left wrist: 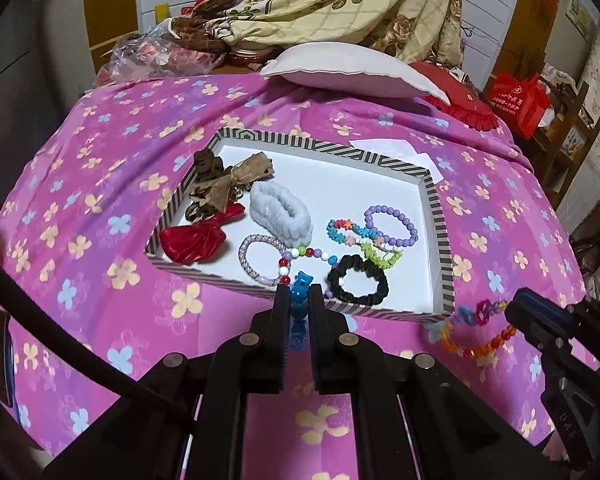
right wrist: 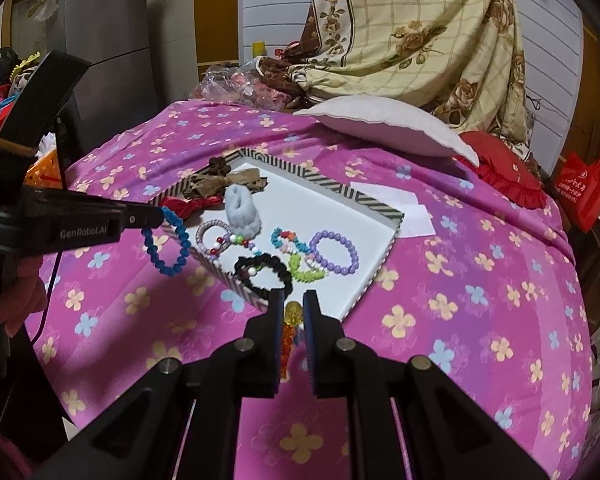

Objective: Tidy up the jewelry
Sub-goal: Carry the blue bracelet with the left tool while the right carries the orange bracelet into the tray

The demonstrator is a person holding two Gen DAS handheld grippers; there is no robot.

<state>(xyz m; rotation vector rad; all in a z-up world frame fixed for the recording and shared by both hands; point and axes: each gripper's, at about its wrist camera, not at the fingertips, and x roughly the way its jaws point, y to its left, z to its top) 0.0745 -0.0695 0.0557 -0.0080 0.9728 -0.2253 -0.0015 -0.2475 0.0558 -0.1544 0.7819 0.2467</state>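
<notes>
A striped-rim box (left wrist: pixel 444 248) (right wrist: pixel 384 256) with a white floor lies on the pink flowered bedspread. Inside it lie bows, a grey fluffy scrunchie (left wrist: pixel 280 210), a black scrunchie (left wrist: pixel 358 282) (right wrist: pixel 265 274), a purple bead bracelet (left wrist: pixel 392 220) (right wrist: pixel 334 252) and other beaded bracelets. My left gripper (left wrist: pixel 299 298) (right wrist: pixel 162 216) is shut on a blue bead bracelet (left wrist: pixel 300 292) (right wrist: pixel 168 246), which hangs just before the box's near rim. My right gripper (right wrist: pixel 293 304) (left wrist: pixel 512 312) is shut on a multicoloured bead bracelet (right wrist: pixel 290 320) (left wrist: pixel 476 328), held off the box's near right corner.
A white pillow (left wrist: pixel 356 70) and a red frilled cushion (left wrist: pixel 460 100) lie at the far end of the bed, with a floral blanket (left wrist: pixel 340 0) behind. White paper sheets (right wrist: pixel 400 204) lie beyond the box. A red bag (left wrist: pixel 520 100) and wooden furniture stand right. An orange basket (right wrist: pixel 44 168) stands left.
</notes>
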